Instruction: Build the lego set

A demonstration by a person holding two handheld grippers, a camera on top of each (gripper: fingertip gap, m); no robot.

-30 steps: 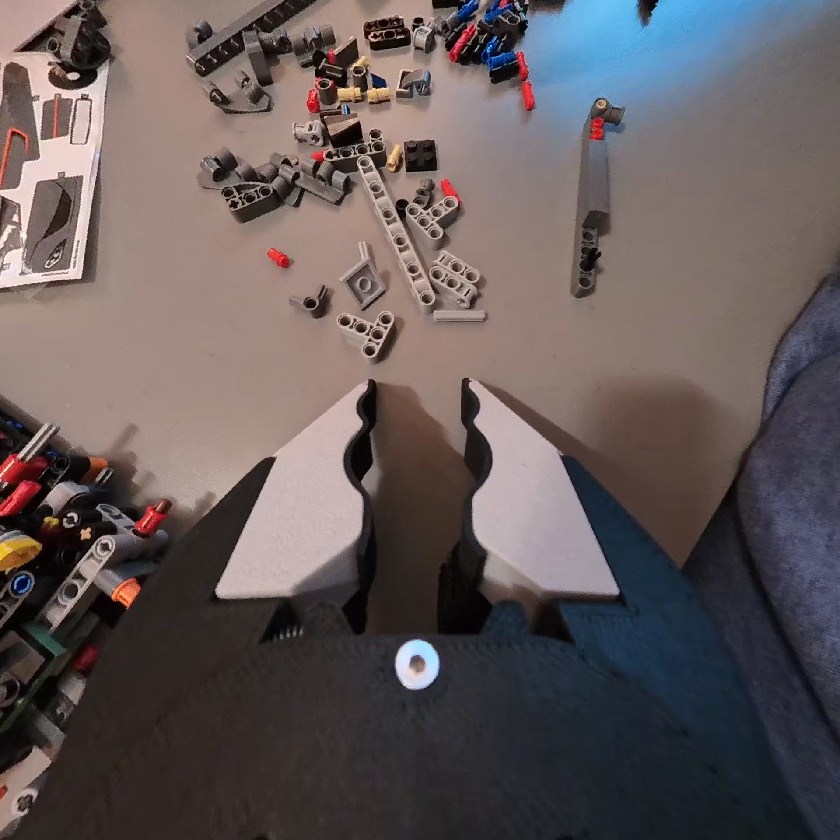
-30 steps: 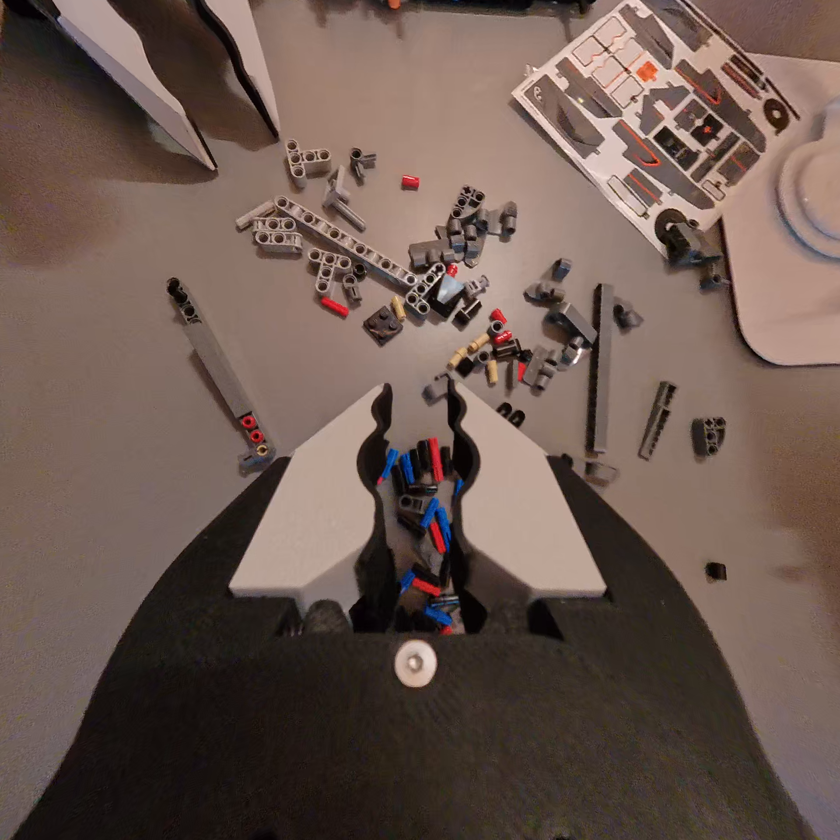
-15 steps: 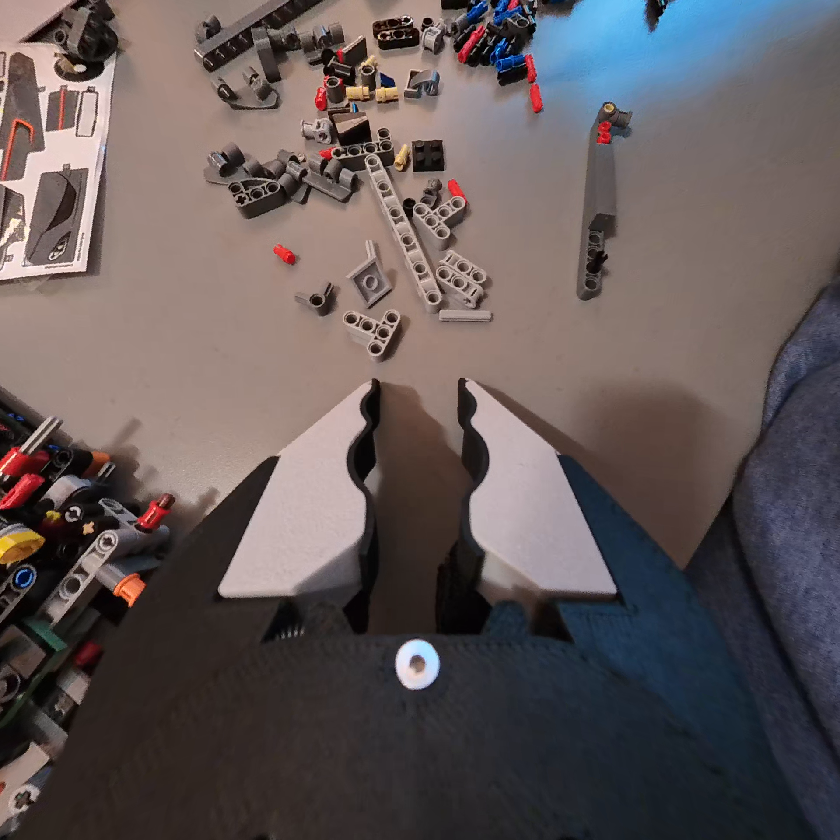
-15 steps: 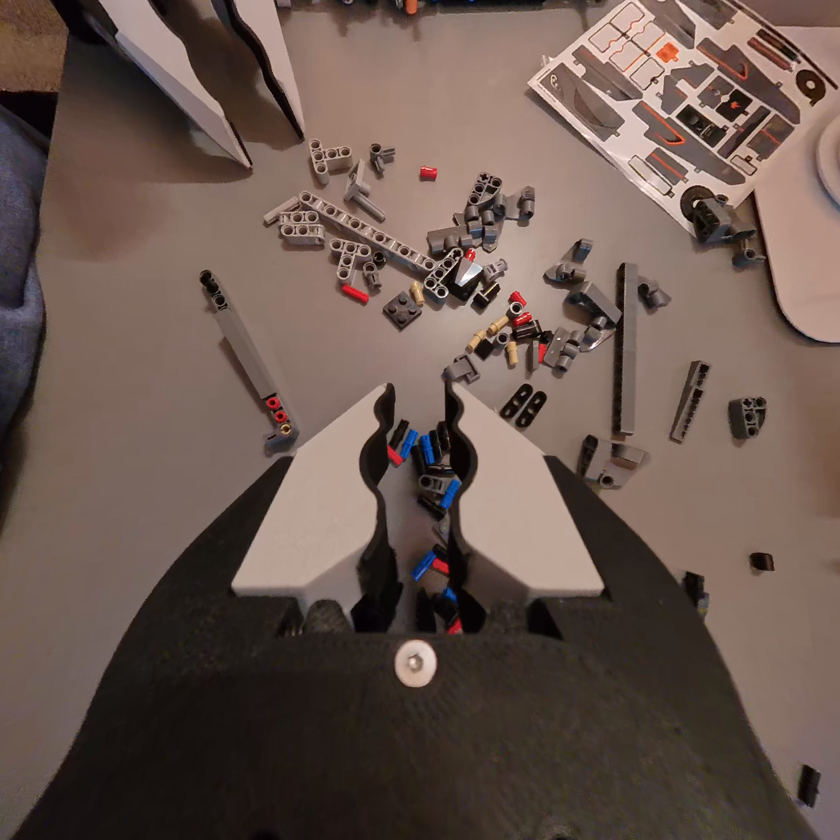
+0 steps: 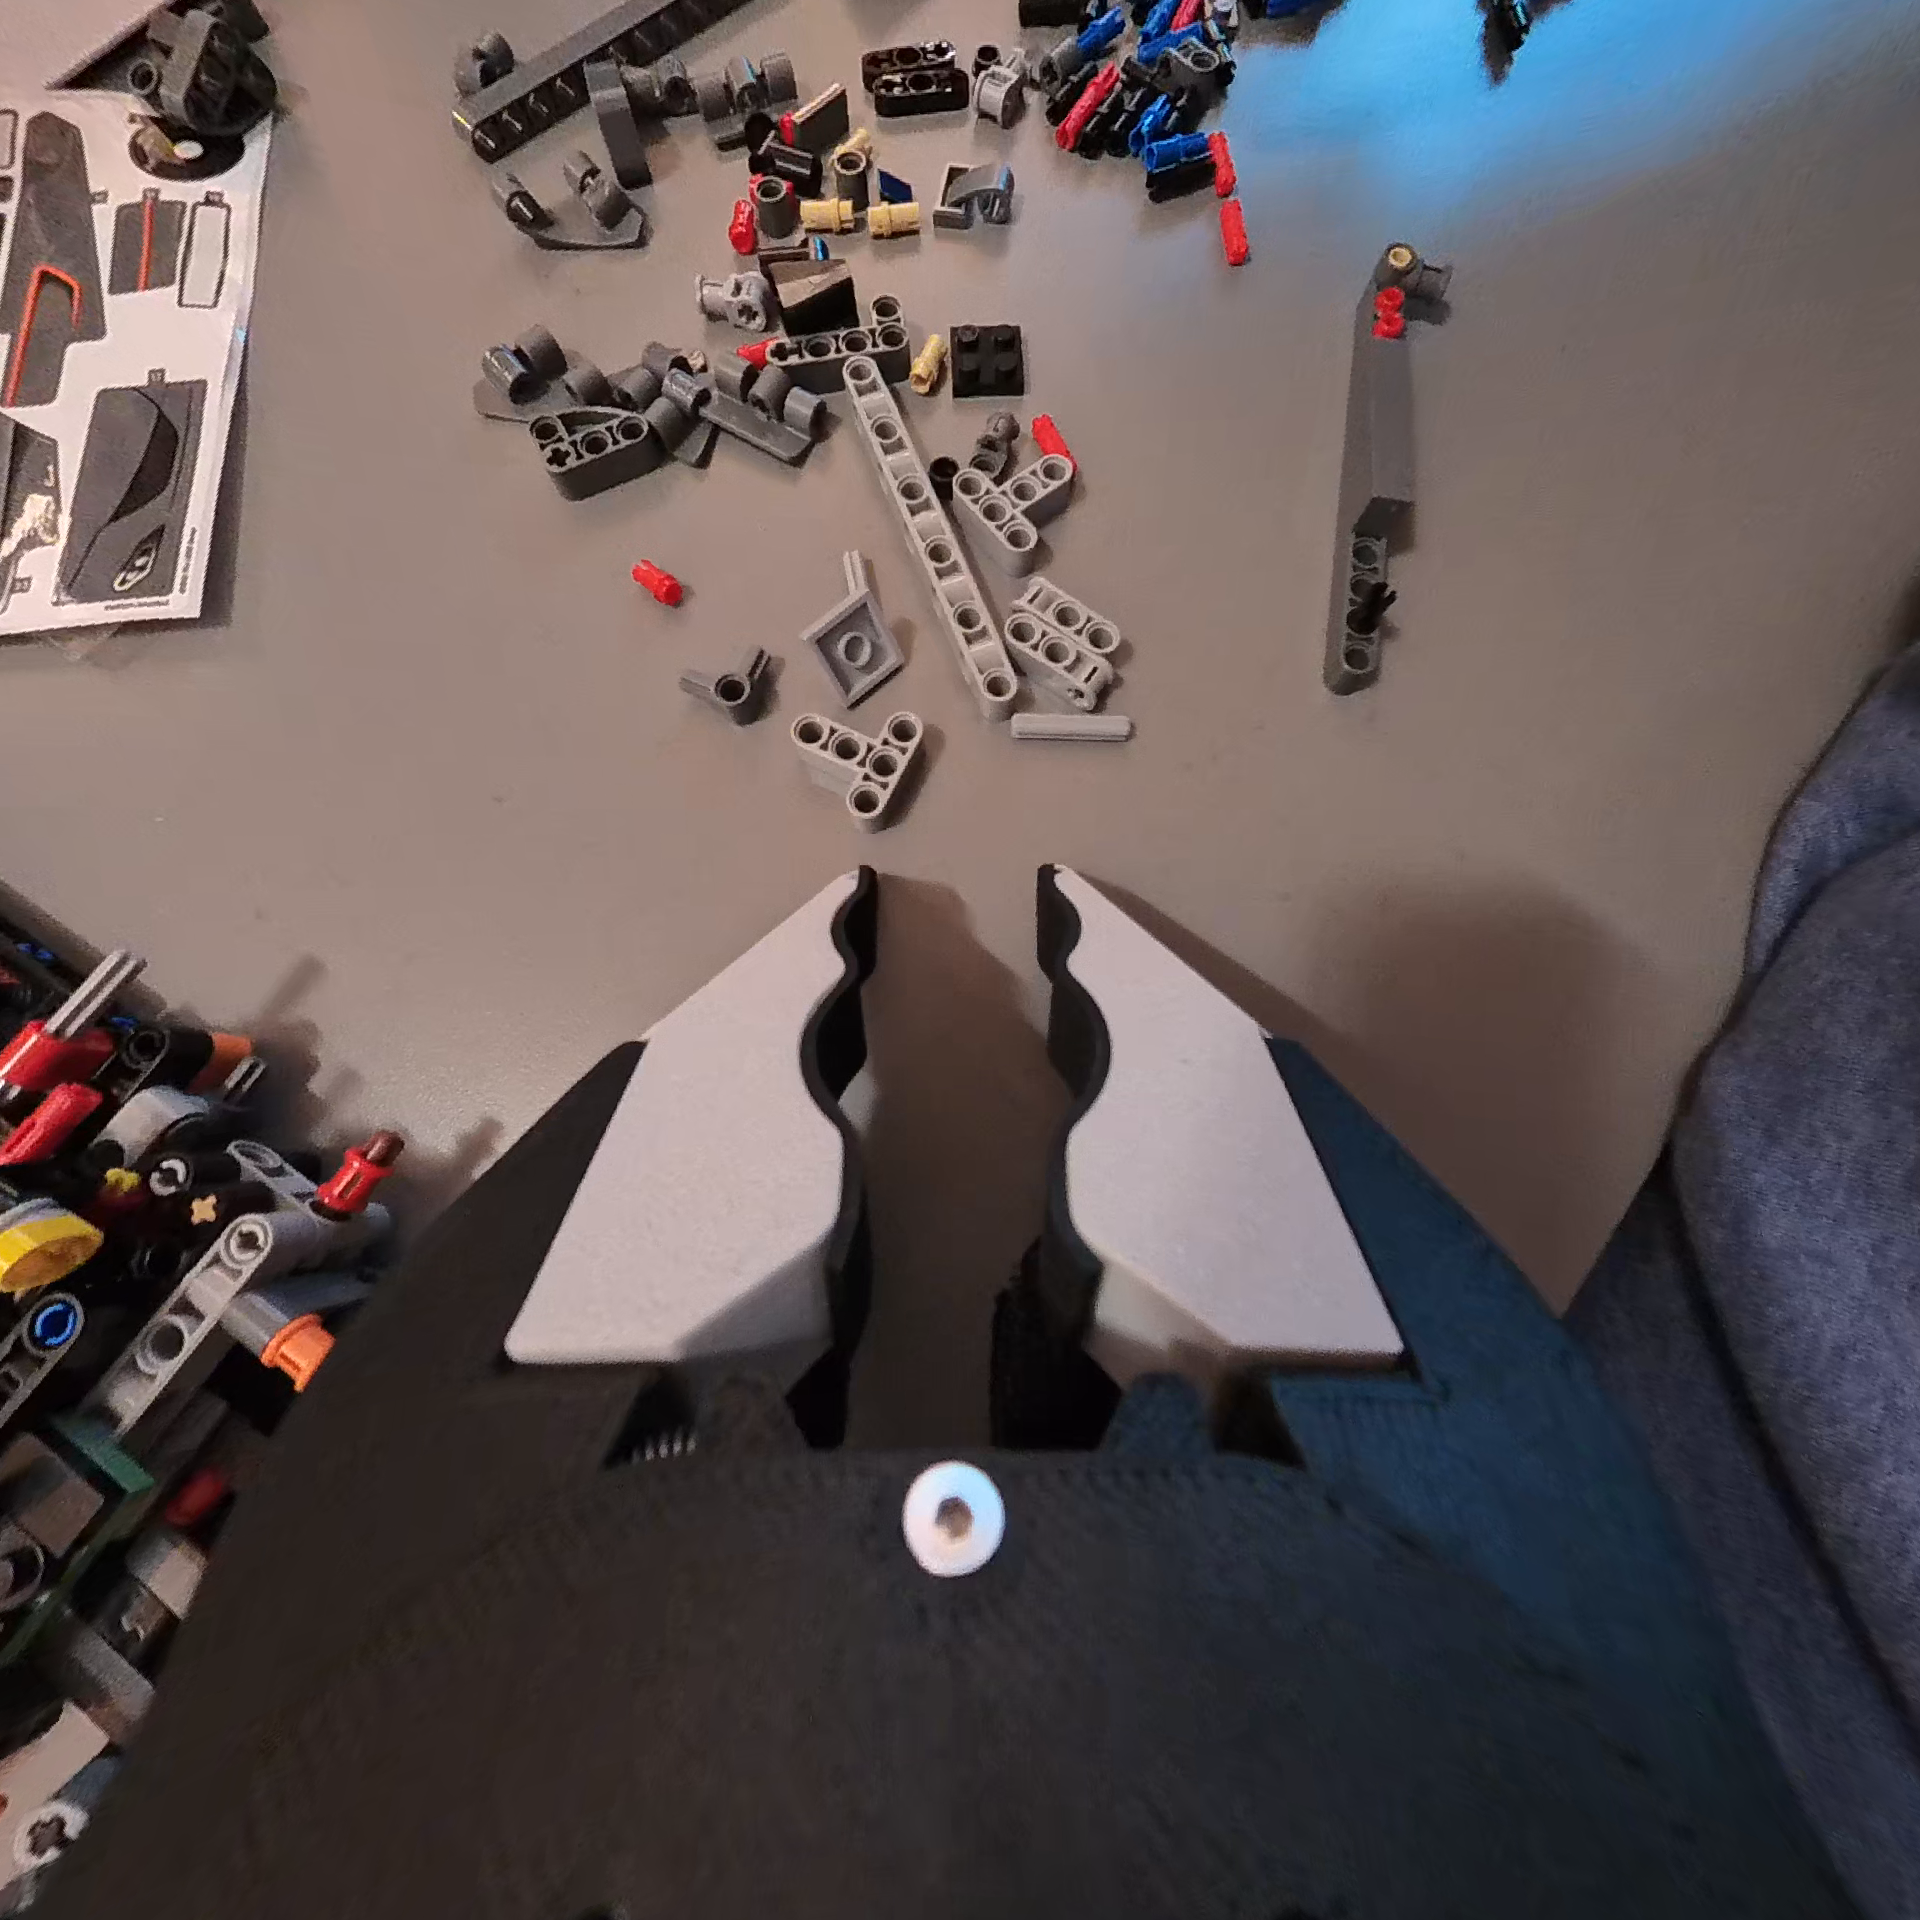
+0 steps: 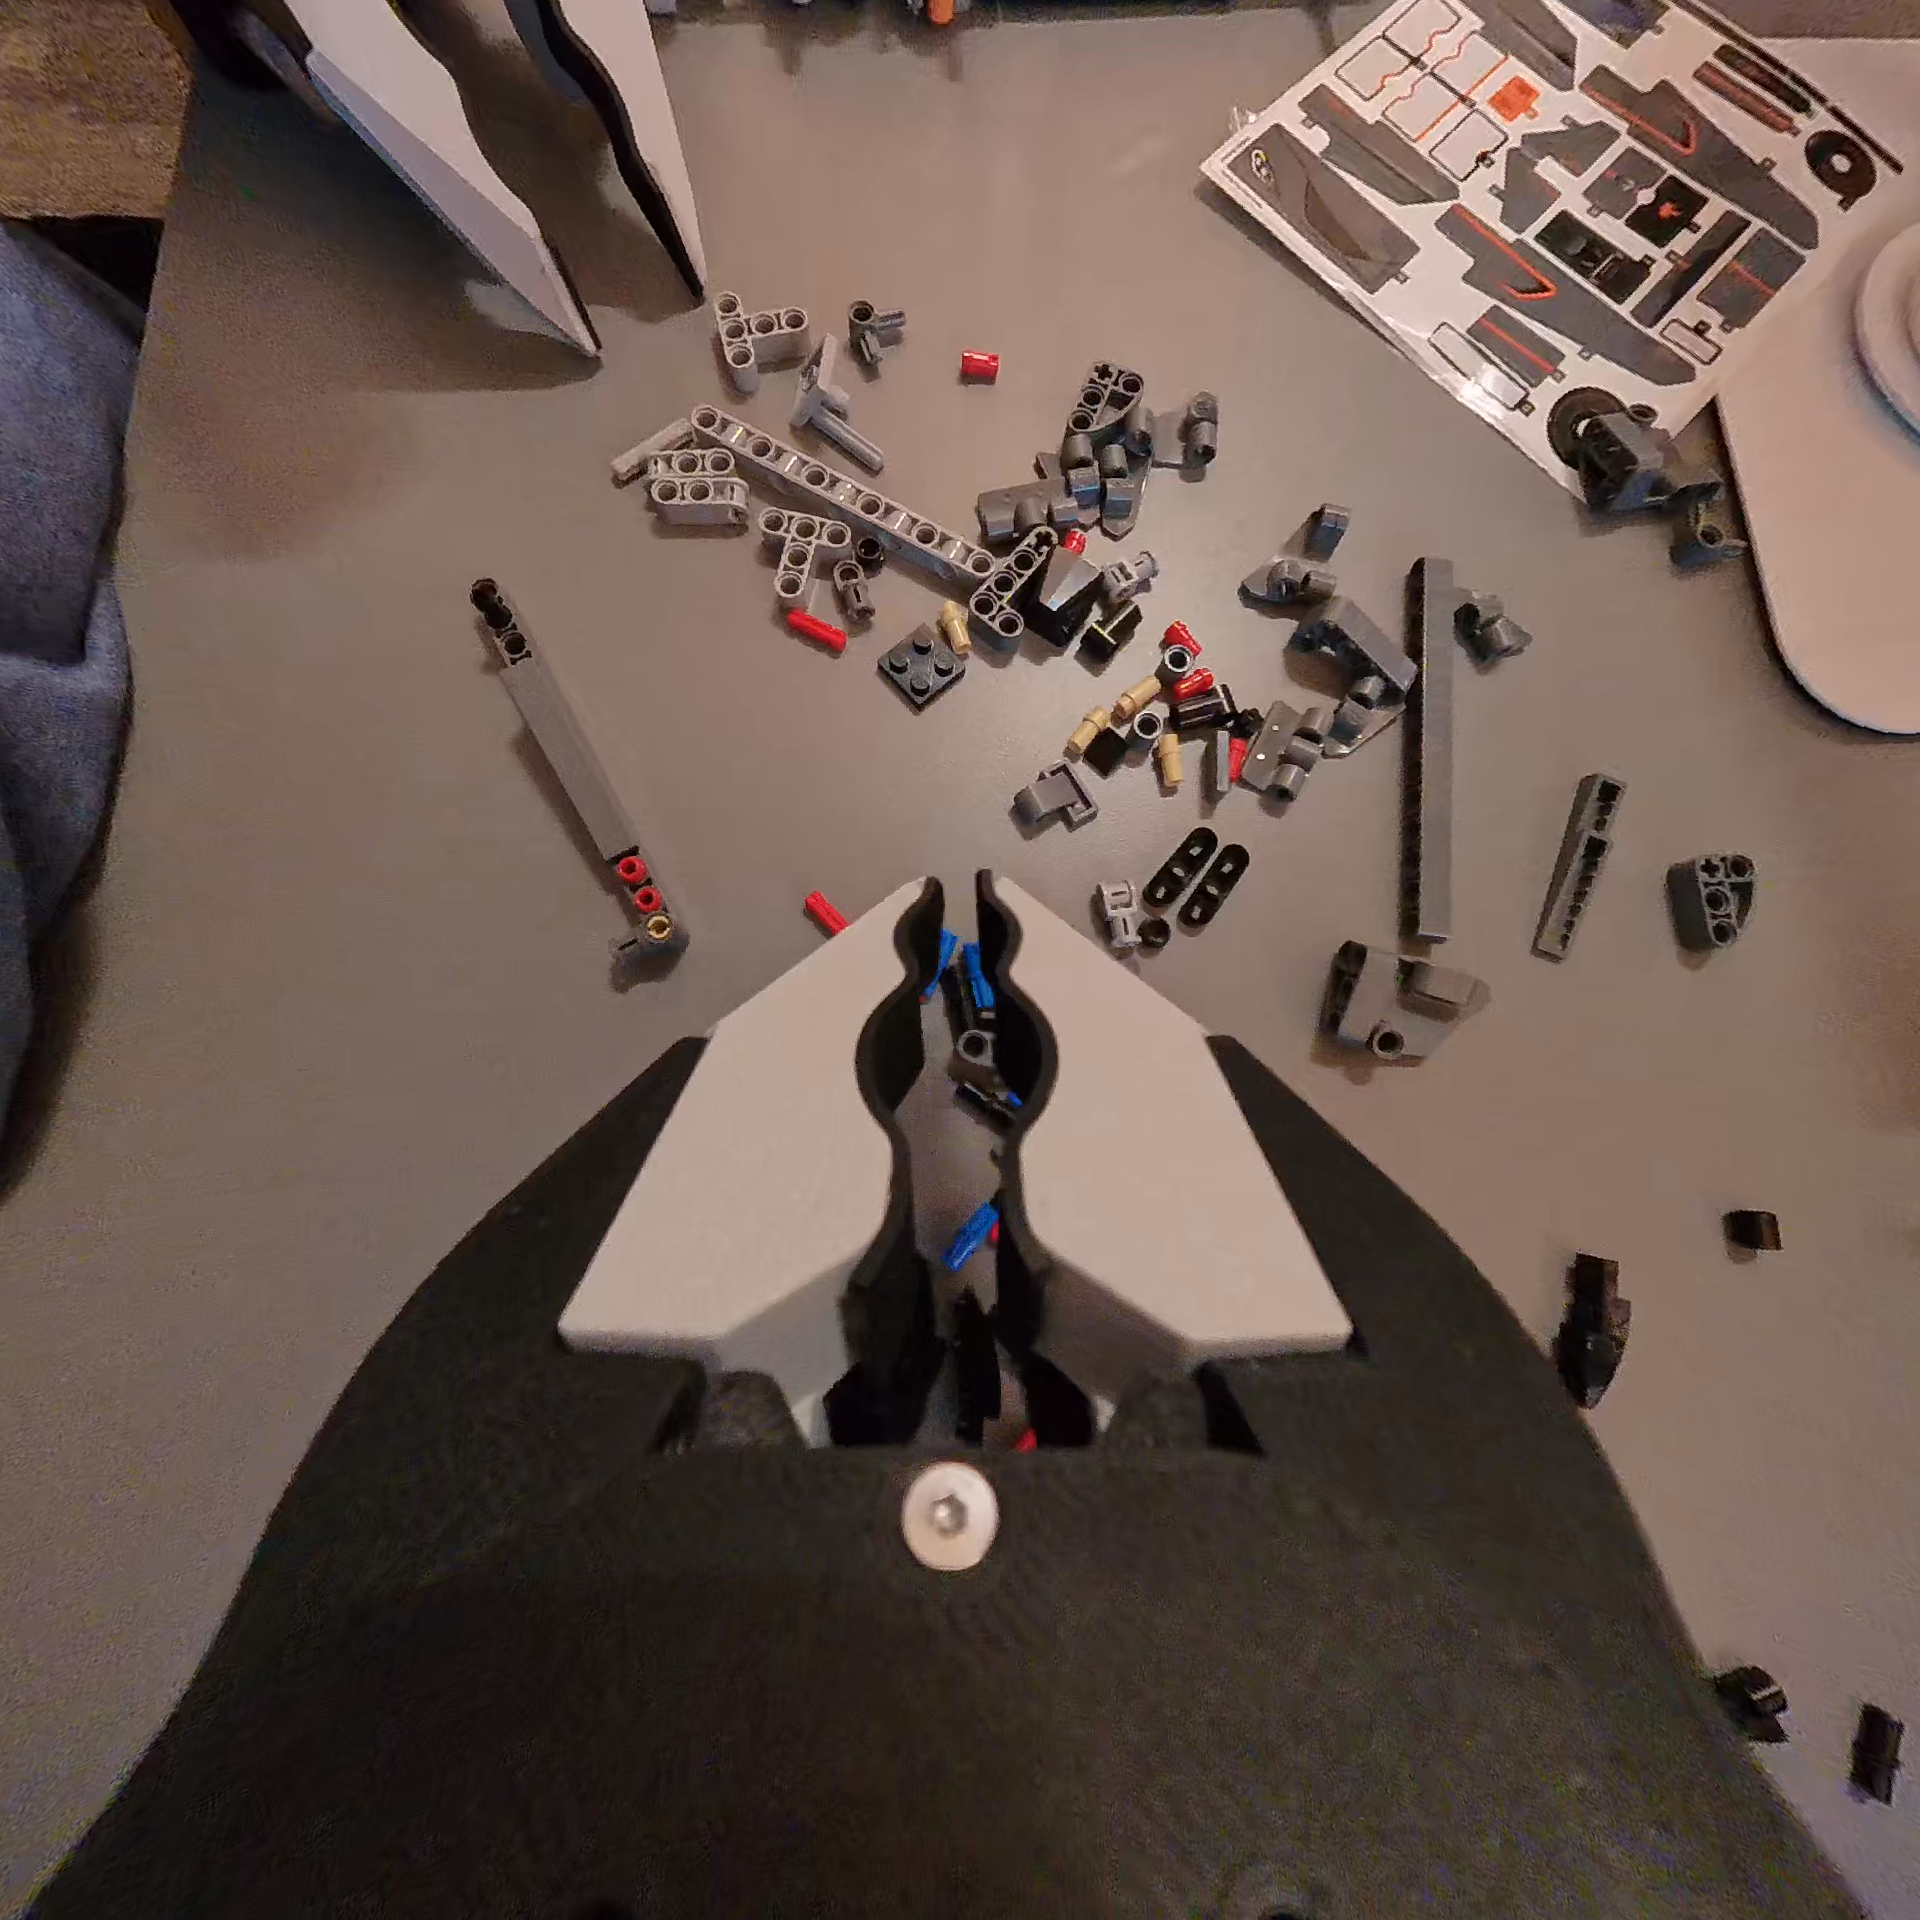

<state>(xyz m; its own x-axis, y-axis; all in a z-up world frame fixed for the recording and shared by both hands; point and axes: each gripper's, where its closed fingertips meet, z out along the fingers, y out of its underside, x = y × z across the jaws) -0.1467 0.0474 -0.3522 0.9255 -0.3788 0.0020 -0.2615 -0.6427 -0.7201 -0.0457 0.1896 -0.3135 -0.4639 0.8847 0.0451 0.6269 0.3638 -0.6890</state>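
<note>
You had before you: grey counter (image 5: 312, 790); light-grey beam (image 5: 928, 540); red pin (image 5: 657, 582); black plate (image 5: 987, 361); blue, black and red pins (image 5: 1143, 94); white, black and orange sticker sheet (image 6: 1538, 197).

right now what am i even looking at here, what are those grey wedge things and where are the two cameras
No robot: a person holds a two-finger tool in each hand, and a camera on each looks along its fingers. One picture is from the left tool, open and empty above the grey table. The other is from the right tool, nearly closed over small blue and black pins; whether it grips one I cannot tell. Loose lego parts and a sticker sheet lie on the table.
</note>
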